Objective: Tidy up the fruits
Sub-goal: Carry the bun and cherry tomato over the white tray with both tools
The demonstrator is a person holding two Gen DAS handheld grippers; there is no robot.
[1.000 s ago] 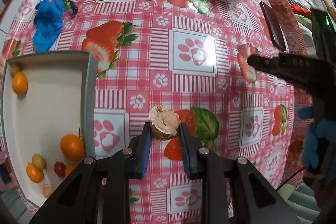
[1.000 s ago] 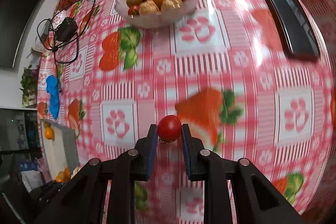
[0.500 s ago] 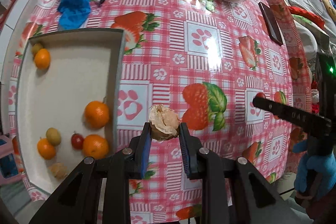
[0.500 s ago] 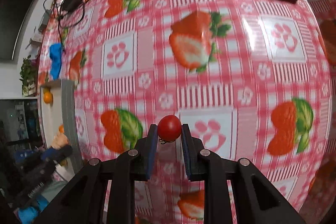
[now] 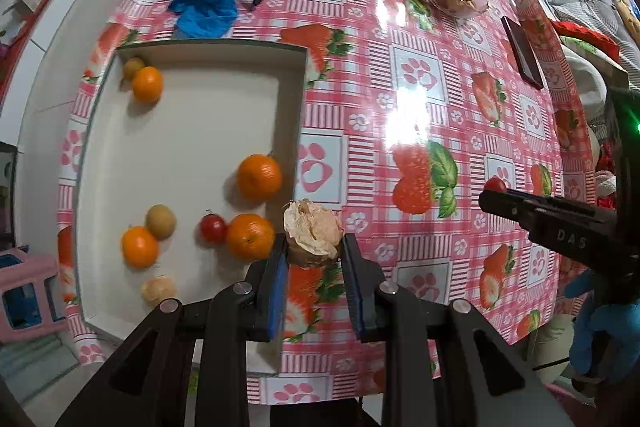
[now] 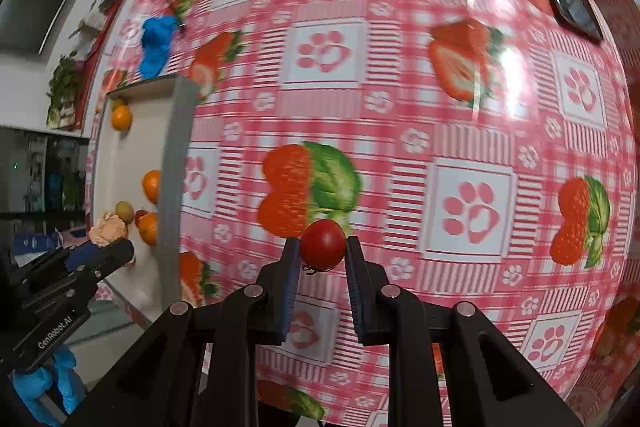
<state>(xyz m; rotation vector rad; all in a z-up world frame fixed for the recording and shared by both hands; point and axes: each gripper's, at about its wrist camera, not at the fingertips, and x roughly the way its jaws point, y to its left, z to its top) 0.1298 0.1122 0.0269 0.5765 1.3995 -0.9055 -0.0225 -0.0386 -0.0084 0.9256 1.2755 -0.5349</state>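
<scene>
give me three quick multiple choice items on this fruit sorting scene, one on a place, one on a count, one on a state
1. Where is the blue cloth?
A. inside the tray
B. on the table beyond the tray
C. in the bowl

2. How many oranges lie in the tray?
A. two
B. four
C. six

3. What does the right gripper hold?
A. nothing
B. an orange
C. a cherry tomato

Answers: 1 B, it lies past the tray's far wall; 2 B, the left wrist view shows four; 3 C, the pads press on the red fruit.

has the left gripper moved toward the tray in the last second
Yes. The left gripper, shut on a papery husked fruit, has travelled toward the white tray, whose wall now sits just beside it.
</scene>
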